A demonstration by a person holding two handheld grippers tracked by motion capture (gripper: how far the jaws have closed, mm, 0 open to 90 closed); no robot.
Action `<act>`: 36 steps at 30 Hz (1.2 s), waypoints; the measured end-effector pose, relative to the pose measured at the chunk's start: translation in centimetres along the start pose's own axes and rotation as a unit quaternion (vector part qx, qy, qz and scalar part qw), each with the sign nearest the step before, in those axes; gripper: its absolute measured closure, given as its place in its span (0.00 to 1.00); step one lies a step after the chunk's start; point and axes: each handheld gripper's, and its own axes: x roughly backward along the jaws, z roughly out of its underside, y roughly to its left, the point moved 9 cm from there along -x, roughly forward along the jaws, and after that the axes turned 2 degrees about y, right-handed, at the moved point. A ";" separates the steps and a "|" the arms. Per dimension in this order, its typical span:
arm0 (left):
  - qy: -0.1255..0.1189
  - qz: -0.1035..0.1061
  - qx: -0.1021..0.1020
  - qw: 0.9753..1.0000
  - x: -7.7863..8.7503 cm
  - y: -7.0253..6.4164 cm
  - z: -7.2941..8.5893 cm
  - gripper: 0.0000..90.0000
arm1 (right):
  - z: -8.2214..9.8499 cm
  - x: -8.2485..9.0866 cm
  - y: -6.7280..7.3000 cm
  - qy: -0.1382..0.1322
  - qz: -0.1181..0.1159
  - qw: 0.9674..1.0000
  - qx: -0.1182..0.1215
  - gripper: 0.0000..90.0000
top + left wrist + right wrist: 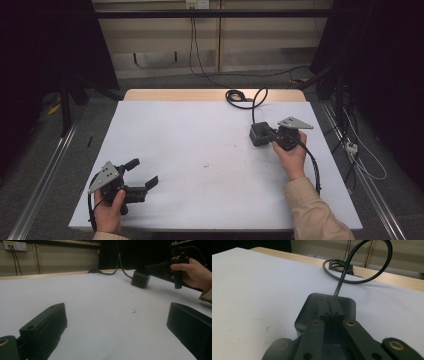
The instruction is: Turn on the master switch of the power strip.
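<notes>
Resting near the white table's (pixel 165 150) far right edge, the boxy black plastic power adapter (pixel 259 134) lay under the right gripper's (pixel 267 134) closed, empty jaws. The left gripper (pixel 145 175) stood wide open, empty. The adapter looked rigid and weighty, best gripped across its flat sides, its stiff black cable (pixel 240 97) likely dragging.

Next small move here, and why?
Probably lift the right gripper a little to test the hold: its fingers look shut against the black adapter block, whose cable lies coiled at the table's far edge. The left gripper sits open, well away from it.
</notes>
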 end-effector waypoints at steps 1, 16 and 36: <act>0.000 0.000 0.000 1.000 0.0 0.0 0.0 0.03 | 0.0 0.0 0.0 0.000 0.000 1.000 0.000 1.00; 0.000 -0.001 0.000 1.000 0.0 0.0 0.0 0.03 | 0.0 0.0 0.1 0.002 0.004 1.000 0.008 1.00; -0.002 -0.001 0.000 1.000 0.1 -0.1 0.0 0.03 | 0.1 -0.1 0.1 -0.001 0.009 1.000 0.019 1.00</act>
